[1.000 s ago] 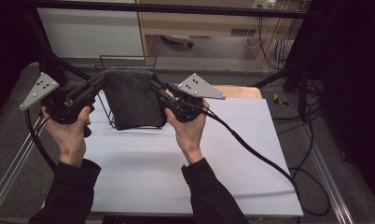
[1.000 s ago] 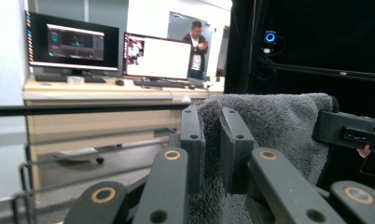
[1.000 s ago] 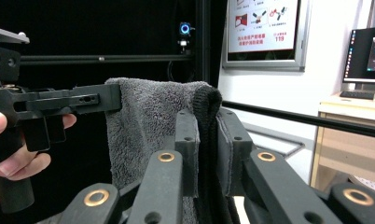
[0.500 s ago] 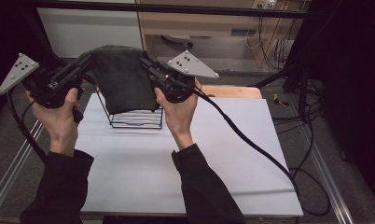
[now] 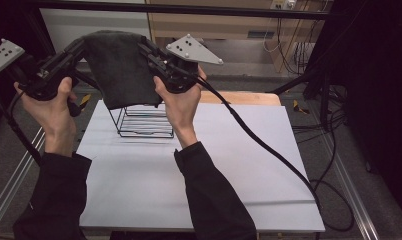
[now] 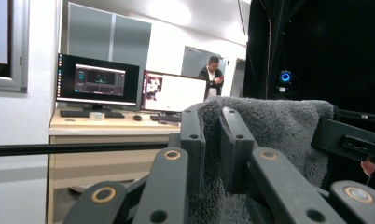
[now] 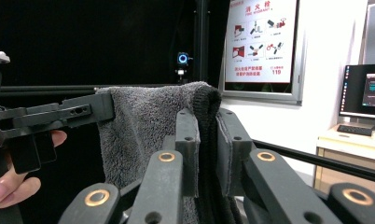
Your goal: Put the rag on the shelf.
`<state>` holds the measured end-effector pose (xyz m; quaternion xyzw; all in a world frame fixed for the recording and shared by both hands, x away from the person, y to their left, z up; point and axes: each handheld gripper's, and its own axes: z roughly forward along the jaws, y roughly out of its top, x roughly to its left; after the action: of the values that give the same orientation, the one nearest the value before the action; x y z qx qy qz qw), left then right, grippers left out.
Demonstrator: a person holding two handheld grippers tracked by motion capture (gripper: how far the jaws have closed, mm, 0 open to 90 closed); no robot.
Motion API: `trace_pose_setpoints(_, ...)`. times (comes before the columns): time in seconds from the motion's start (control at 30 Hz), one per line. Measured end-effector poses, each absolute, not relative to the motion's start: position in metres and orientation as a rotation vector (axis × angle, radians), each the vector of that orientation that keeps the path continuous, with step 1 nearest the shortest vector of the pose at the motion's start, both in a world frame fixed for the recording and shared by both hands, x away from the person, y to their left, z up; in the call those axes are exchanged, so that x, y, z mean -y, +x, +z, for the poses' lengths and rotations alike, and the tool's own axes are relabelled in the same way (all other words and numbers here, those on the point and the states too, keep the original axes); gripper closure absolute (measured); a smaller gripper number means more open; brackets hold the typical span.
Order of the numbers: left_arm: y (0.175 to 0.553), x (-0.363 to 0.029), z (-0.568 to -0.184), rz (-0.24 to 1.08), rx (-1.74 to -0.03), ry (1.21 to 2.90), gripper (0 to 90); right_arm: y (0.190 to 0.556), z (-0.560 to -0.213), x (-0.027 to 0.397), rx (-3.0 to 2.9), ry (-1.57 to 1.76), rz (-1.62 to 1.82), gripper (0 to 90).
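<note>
The dark grey terry towel point(image 5: 120, 67) hangs at 11 o'clock in the high view, above the black wire basket point(image 5: 145, 121) on the white table point(image 5: 229, 165). It looks soft, light and limp, so its top corners are the best hold. The left gripper point(image 6: 212, 140) is nearly closed, pinching one upper corner; the right gripper point(image 7: 206, 140) is pinched equally tight on the other corner

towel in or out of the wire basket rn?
Out. The dark grey terry towel hangs in the air, pinched at its top corners by the left tool and right tool, its lower edge above the black wire basket.
</note>
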<state>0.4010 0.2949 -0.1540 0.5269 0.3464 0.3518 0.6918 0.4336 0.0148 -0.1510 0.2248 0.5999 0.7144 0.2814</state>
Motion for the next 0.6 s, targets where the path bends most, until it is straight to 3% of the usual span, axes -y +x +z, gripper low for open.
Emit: trace_pose_setpoints(0.6,0.422,-0.304,-0.128,0.810,-0.794,1.139,81.1,0.457,-0.125,-0.028,-1.580,0.587,1.923,81.2)
